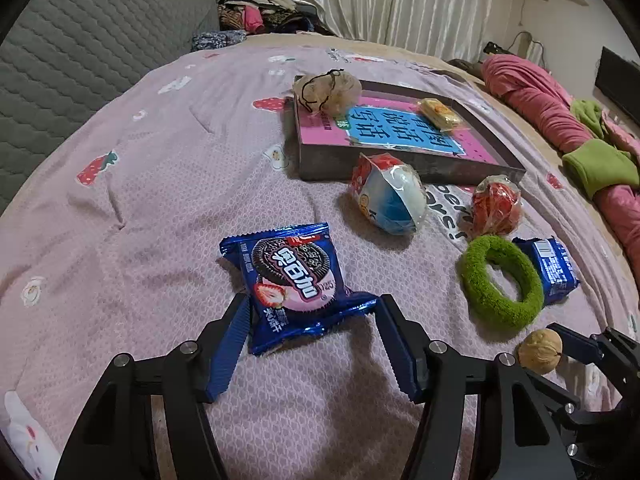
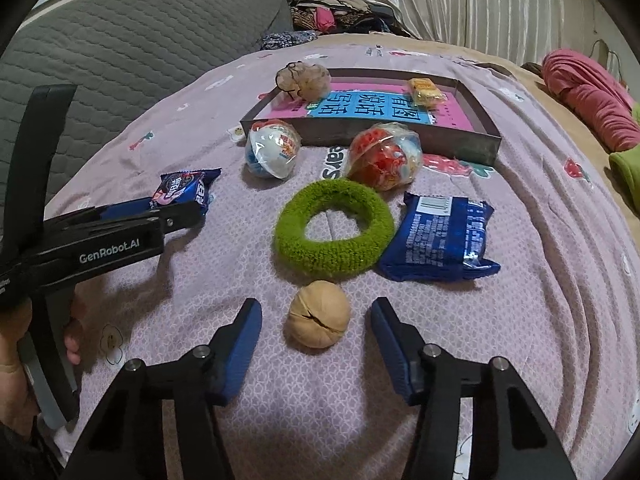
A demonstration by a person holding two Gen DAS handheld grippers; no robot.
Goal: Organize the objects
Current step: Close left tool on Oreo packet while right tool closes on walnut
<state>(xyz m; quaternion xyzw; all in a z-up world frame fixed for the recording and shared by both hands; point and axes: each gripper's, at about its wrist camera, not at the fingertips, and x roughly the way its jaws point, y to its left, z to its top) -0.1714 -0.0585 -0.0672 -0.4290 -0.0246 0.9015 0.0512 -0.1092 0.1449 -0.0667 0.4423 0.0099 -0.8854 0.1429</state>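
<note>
Left gripper (image 1: 312, 316): its blue ribbed pads straddle the near end of the blue foil packet of sandwich biscuits (image 1: 290, 280). The left pad sits right at the wrapper's edge and the right one at the crimped corner; the packet lies flat and uncrushed, so I would not call it gripped. The jaws stand about half open.

Right gripper (image 2: 316, 320): half open too, with the pale tan walnut (image 2: 318, 316) between the pads and a clear gap on each side. Nothing is held.

Where things lie: everything rests on the pink quilted bedspread (image 1: 140, 200). The shallow dark tray (image 2: 486, 142) lined with a pink and blue book sits farther back and already holds a netted beige bundle (image 2: 304, 80) and a small yellow wrapped snack (image 2: 426, 92). In front of it lie two clear-wrapped toy balls, one blue and white (image 2: 272, 152), one red (image 2: 384, 160); then a fuzzy green ring (image 2: 334, 230) and a second blue packet (image 2: 438, 236), printed side down.

Risk, left: the pads reach only the packet's near end. I judge that closing there may pinch loose foil, so the packet could droop or slide out when lifted.

Risk, right: the walnut is round and hard, and the bedding beneath is soft. An off-centre squeeze could squirt it forward against the green ring just beyond.

Risk, shared: the two grippers work close together, and I think their frames could knock on the way up.
</note>
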